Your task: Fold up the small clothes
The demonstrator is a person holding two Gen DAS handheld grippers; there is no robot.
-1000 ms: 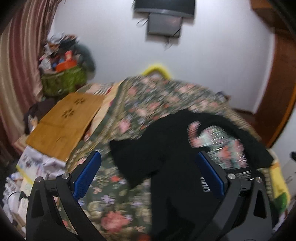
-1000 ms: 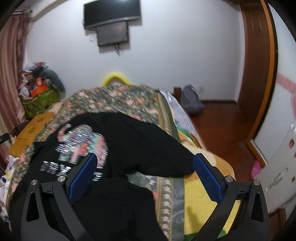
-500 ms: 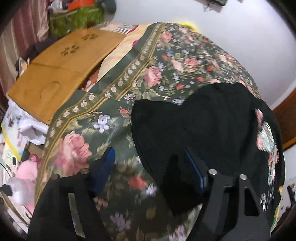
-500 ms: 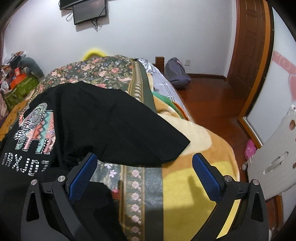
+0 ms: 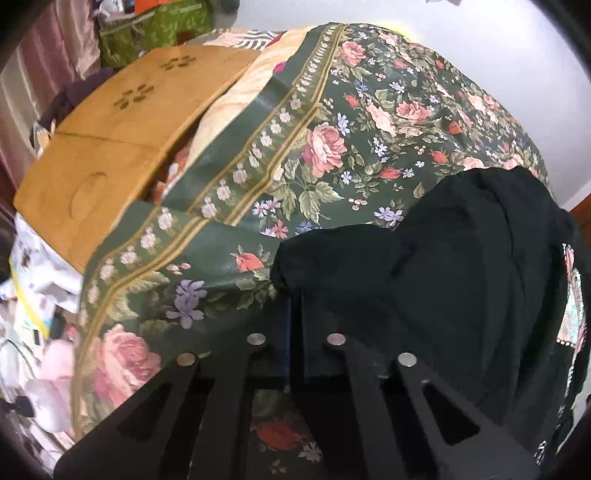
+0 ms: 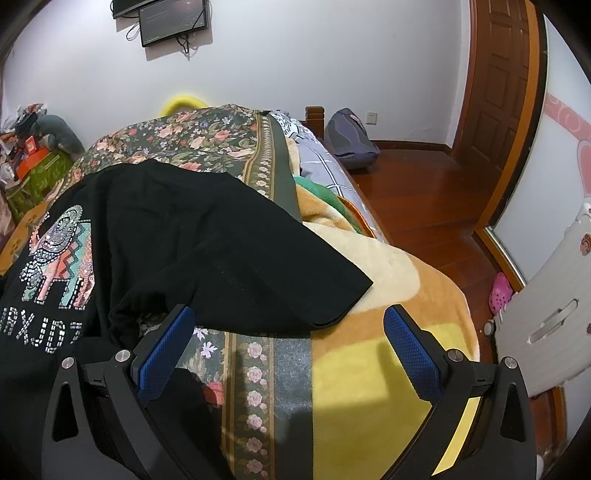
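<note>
Left wrist view: left gripper (image 5: 293, 314) points steeply down at the bed, jaws together, clamped on the near left edge of the black t-shirt (image 5: 461, 280); the jaws have just been closing, with the shirt's cloth between them. The shirt lies on the right half of the floral bedspread (image 5: 332, 147), bunched where the gripper meets it, part of its colourful print visible at the far right edge. Far left, a wooden board (image 5: 110, 147) rests beside the bed, touching the bedspread's border. A green bag (image 5: 155, 29) sits beyond the board, against a striped curtain (image 5: 37, 55). Clutter on the floor at the near left is too blurred to tell.

Right wrist view: right gripper (image 6: 288, 343) has its jaws wide apart, holding nothing, blue pads (image 6: 166, 354) showing. It hangs over the shirt's sleeve edge, which lies between the jaws, above the pads in the picture; whether the left pad touches the cloth I cannot tell. The shirt (image 6: 166, 229) spreads left, its elephant print (image 6: 59, 254) and lettering face up. Right of it lies a yellow and orange blanket (image 6: 388, 350). Far back: a wall screen (image 6: 173, 18), a backpack (image 6: 351, 136) on the wooden floor, a brown door (image 6: 506, 92). A pink shoe (image 6: 500, 291) lies at right near a white panel (image 6: 554, 295).
</note>
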